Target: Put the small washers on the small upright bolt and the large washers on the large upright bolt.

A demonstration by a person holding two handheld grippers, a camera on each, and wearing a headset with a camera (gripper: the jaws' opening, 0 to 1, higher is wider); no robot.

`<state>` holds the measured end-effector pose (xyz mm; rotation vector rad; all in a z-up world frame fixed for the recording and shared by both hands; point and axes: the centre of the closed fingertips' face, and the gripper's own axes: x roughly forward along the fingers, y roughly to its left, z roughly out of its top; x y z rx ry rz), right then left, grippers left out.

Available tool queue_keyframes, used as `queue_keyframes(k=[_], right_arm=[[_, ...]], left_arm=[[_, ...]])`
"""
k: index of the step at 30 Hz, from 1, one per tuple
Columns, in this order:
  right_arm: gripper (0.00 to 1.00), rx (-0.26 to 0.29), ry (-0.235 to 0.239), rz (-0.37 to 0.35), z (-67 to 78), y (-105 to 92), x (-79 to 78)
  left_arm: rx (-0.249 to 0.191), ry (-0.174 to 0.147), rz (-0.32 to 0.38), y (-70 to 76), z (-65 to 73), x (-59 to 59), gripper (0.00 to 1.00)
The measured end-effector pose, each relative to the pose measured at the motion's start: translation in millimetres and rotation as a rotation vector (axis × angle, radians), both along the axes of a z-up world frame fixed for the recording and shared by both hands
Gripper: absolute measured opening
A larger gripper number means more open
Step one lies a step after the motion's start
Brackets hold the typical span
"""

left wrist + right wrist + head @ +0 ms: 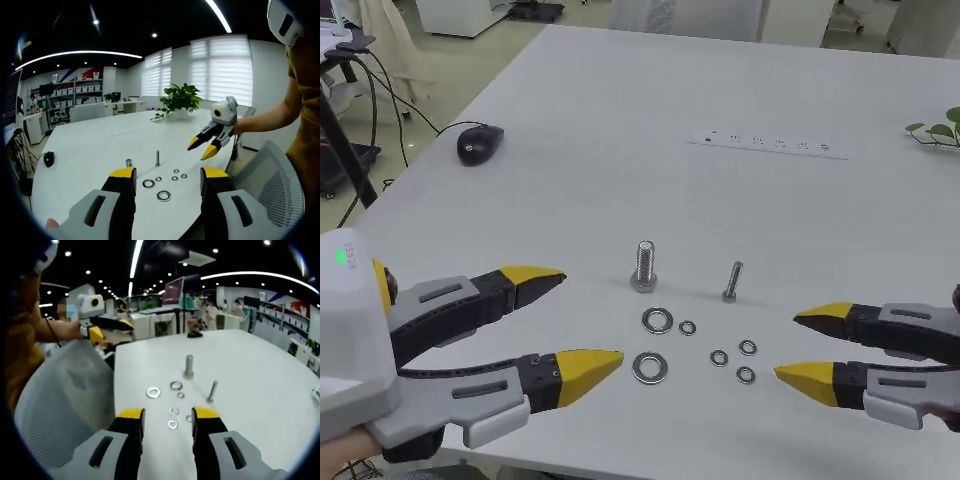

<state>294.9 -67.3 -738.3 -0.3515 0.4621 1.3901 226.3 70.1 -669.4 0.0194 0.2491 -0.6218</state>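
Note:
On the white table (620,150) two bolts stand upright: a large one (644,266) and, to its right, a thin small one (732,281). In front of them lie two large washers (657,321) (650,367) and several small washers (719,357). My left gripper (590,316) hovers open just left of the washers, nothing between its yellow tips. From the right, my right gripper (788,345) points at the small washers, open and holding nothing. The left gripper view looks past its own tips (168,175) to the bolts (129,163) (157,158). The right gripper view has the large bolt (188,367) ahead.
A black mouse (478,143) lies at the far left of the table and a white power strip (765,143) at the back. A potted plant (940,130) sits at the right edge. A mesh chair (270,180) stands by the near table edge.

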Motion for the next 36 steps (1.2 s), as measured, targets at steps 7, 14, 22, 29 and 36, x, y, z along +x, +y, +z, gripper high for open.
queue_keyframes(k=[7, 14, 22, 29, 36], right_arm=[[0.40, -0.085, 0.004, 0.062, -16.9, 5.0, 2.1], [0.40, -0.182, -0.007, 0.135, -32.7, 8.6, -1.3], [0.39, -0.269, -0.019, 0.203, -41.2, 14.7, -3.1], [0.38, -0.378, -0.032, 0.266, -52.9, 12.6, -0.3], [0.37, -0.462, -0.058, 0.332, -66.0, 12.2, -4.9]], left_arm=[[0.001, 0.005, -0.010, -0.9, -2.2, 2.0, 0.50], [-0.003, -0.007, -0.004, 1.1, 1.1, 2.8, 0.50], [-0.007, -0.026, 0.004, 2.9, 4.9, 0.8, 0.51], [-0.020, -0.040, 0.012, 6.1, 7.1, 2.1, 0.51], [-0.029, -0.048, 0.014, 5.9, 8.4, 1.1, 0.50]])
